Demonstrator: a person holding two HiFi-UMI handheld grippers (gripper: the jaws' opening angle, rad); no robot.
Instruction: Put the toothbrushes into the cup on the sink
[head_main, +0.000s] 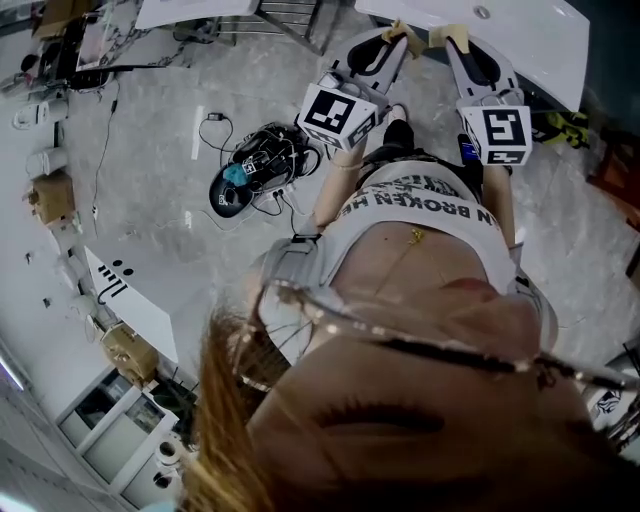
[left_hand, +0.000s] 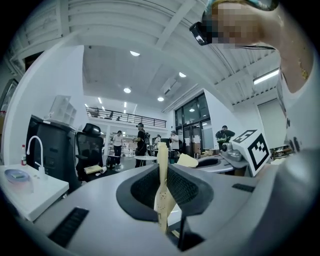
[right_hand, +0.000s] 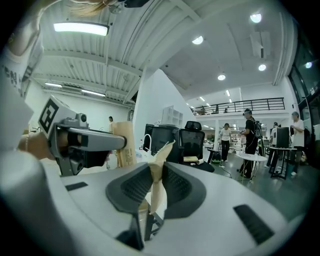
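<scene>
Tan tape (left_hand: 161, 197) lines the inner faces of the jaws on both tools, most likely to give hard plastic some bite on a slim handle. On the left gripper (left_hand: 162, 167) the jaws are pressed together with only that tape between them, and nothing is pinched. On the right gripper (right_hand: 159, 170) it is the same: the jaws are closed on their own lining and carry nothing.

From the head view the two tools are held side by side in front of the person's chest, near each other but apart. Their tips point away from the body toward a white slab (head_main: 500, 35) at the top edge. The marker cubes (head_main: 338, 115) face up to the head camera. This reads as a resting, ready pose rather than a reach, so I judge that the task has not started.

No toothbrushes show in any view, so where they lie cannot be told. The cup is not clear either. In the left gripper view a white counter (left_hand: 40, 195) sits low at the left with a curved tap (left_hand: 34, 150) on it. Beside the tap is a shallow round thing with a bluish top (left_hand: 17, 176), too small to name. That counter is probably the sink in question.

The next move would need the jaws spread first, then a turn toward that counter to find the brushes
</scene>
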